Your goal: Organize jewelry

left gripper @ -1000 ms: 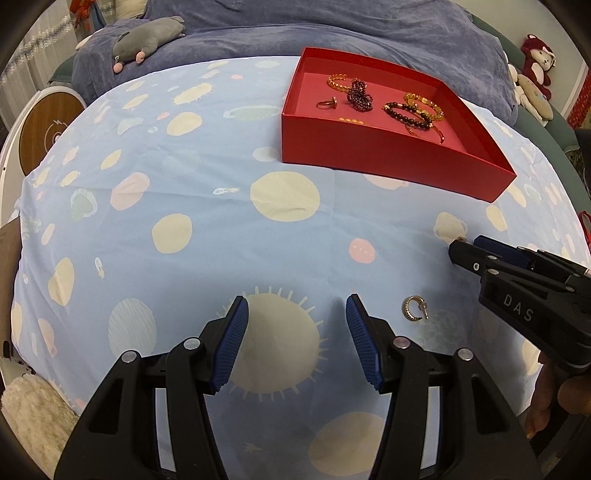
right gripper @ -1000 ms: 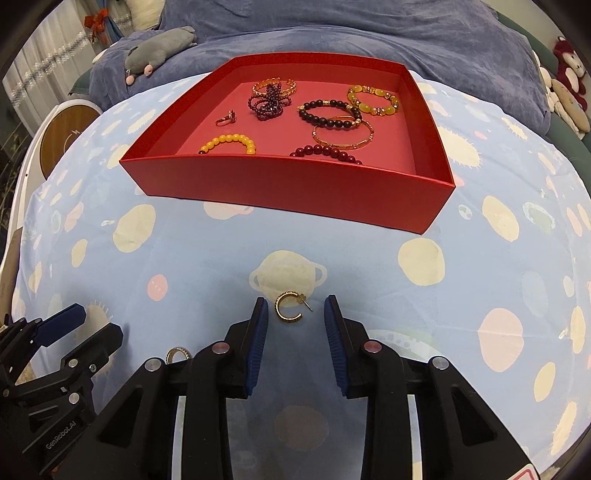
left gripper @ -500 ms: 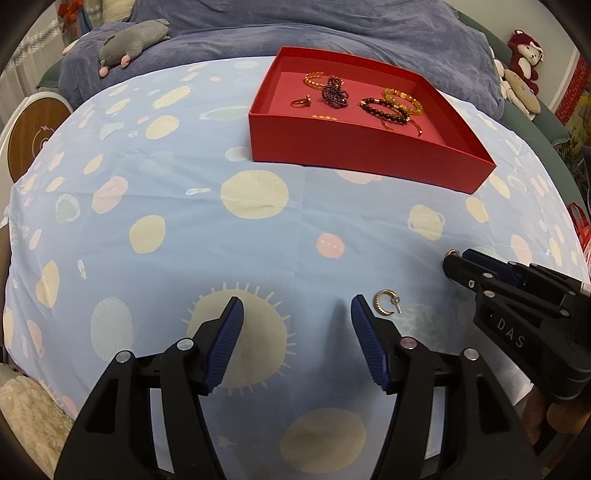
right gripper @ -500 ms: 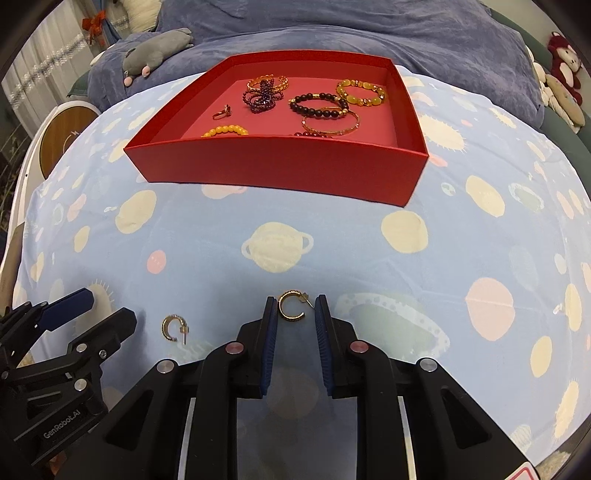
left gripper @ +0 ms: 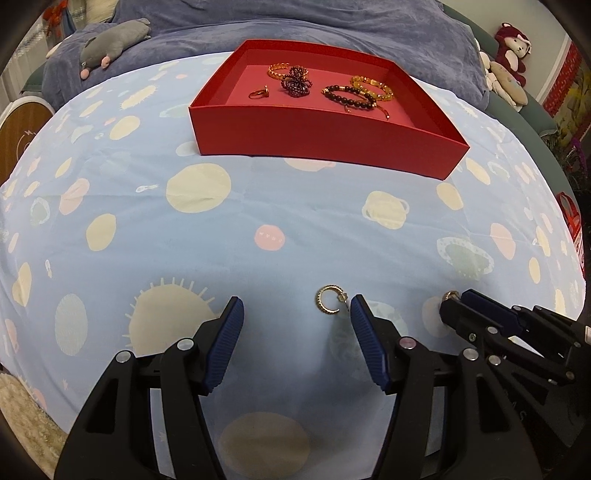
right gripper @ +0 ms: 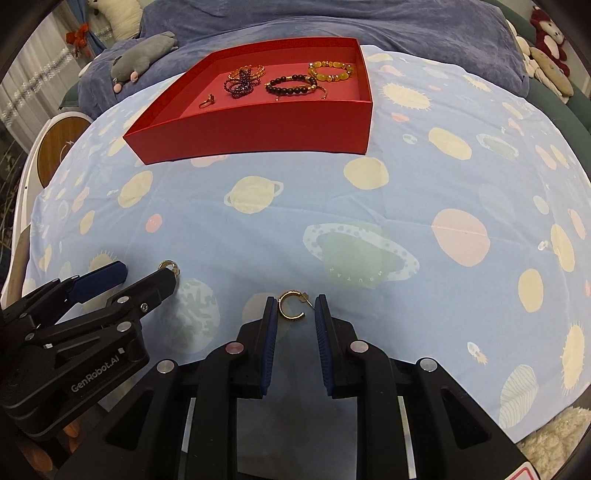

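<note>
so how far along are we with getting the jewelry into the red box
Mostly done: the red box already holds beaded bracelets and a ring. In hand: the right gripper brackets a gold hoop earring, though a firm pinch isn't visible. The left gripper is open around the other hoop earring on the planet-print sheet. Left: lift both earrings into the box.

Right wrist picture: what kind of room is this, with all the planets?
Probably a bedroom. The planet-print sheet looks spread over a bed, a blue blanket lies behind it, and a grey plush animal and other stuffed toys sit around the edges.
</note>
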The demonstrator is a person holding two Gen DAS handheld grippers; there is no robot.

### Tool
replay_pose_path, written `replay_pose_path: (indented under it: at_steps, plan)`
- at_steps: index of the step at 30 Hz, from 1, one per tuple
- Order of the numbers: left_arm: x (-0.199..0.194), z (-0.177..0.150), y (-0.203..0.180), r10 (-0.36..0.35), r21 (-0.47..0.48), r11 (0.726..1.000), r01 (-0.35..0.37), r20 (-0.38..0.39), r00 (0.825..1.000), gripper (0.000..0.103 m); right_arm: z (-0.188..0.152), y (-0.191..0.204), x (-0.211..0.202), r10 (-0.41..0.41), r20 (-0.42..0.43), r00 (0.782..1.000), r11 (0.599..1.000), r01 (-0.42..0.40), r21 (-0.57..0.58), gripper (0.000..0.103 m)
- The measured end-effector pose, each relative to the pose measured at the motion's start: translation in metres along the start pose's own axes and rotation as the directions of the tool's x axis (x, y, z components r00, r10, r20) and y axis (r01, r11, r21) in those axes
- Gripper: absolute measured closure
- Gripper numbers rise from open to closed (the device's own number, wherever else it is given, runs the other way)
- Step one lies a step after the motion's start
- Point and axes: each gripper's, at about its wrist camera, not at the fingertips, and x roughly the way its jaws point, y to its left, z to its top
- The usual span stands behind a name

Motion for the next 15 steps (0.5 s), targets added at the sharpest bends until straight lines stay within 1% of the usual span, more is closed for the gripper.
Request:
replay_pose_path:
  at_steps: [6,11,13,15]
  plan:
    - [0.002,0.001,-0.004,0.019,0.023,1.000,-0.019,0.017,1.000,0.051,-0.001,-0.001,0.000,0.002,0.001,1.000,1.000,-0.002,0.007,0.083]
    - [0.002,0.000,-0.011,0.022,0.064,0.998,-0.024,0.029,0.999,0.063,-0.001,-0.001,0.000,0.001,0.002,1.000,1.000,-0.001,0.008,0.083]
    - [0.002,0.000,-0.014,0.027,0.074,0.997,-0.029,0.031,0.999,0.064,-0.001,-0.002,0.000,0.002,0.002,1.000,1.000,-0.002,0.008,0.083]
    - [0.002,-0.001,-0.016,0.026,0.084,0.996,-0.029,0.034,0.999,0.069,-0.001,-0.001,0.000,0.003,0.002,1.000,1.000,-0.003,0.008,0.083]
